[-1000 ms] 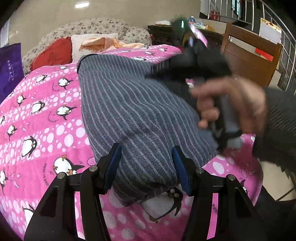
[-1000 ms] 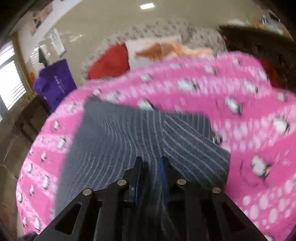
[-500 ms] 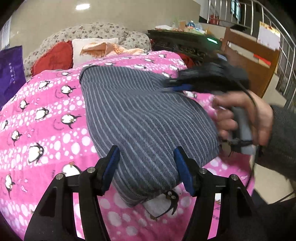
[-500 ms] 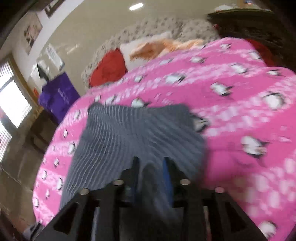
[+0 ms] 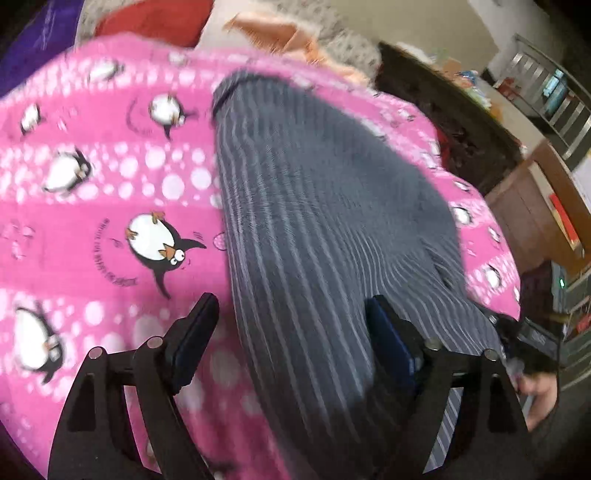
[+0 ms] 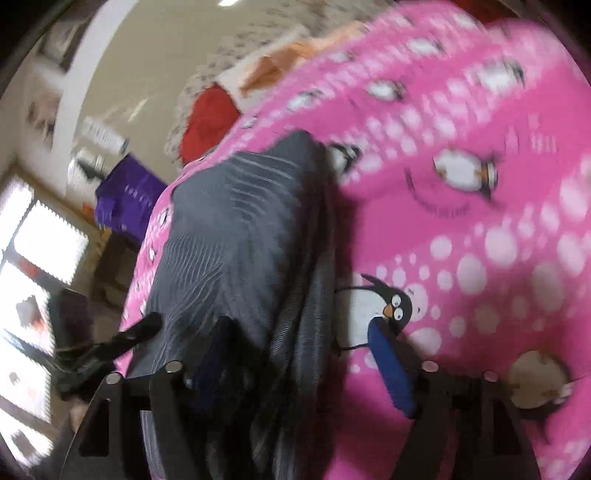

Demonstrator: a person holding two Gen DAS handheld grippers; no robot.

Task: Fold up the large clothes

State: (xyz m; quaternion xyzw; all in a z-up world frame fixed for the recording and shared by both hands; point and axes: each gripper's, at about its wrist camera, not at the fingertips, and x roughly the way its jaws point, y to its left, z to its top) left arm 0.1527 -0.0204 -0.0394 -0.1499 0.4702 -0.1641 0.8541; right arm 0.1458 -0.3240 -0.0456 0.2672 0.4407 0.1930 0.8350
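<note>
A grey striped garment (image 5: 314, 221) lies lengthwise on a pink penguin blanket (image 5: 110, 184). My left gripper (image 5: 291, 332) hovers over its near end, and its jaws are opening. The left pad is over bare blanket, the right one over the cloth, and neither presses. In the right wrist view the garment (image 6: 229, 240) shows a bunched fold along its right edge. My right gripper (image 6: 303, 354) straddles that fold with its jaws opening. Its blue right pad (image 6: 388, 365) stands clear over the blanket (image 6: 480, 240). A hand (image 5: 535, 387) holds the right gripper at the lower right.
Behind the blanket is a patterned sofa with a red cushion (image 5: 155, 14) and an orange cloth (image 5: 273, 29). A purple bag (image 6: 125, 199) stands to the left. A dark cabinet (image 5: 443, 110) and wooden furniture (image 5: 535, 214) border the right side. Bright windows show far left.
Both pairs of jaws have widened. The right gripper was pinching the garment's fold and has let go. Both cameras have rolled and shifted, and the hand holding the right gripper has dropped to the lower right.
</note>
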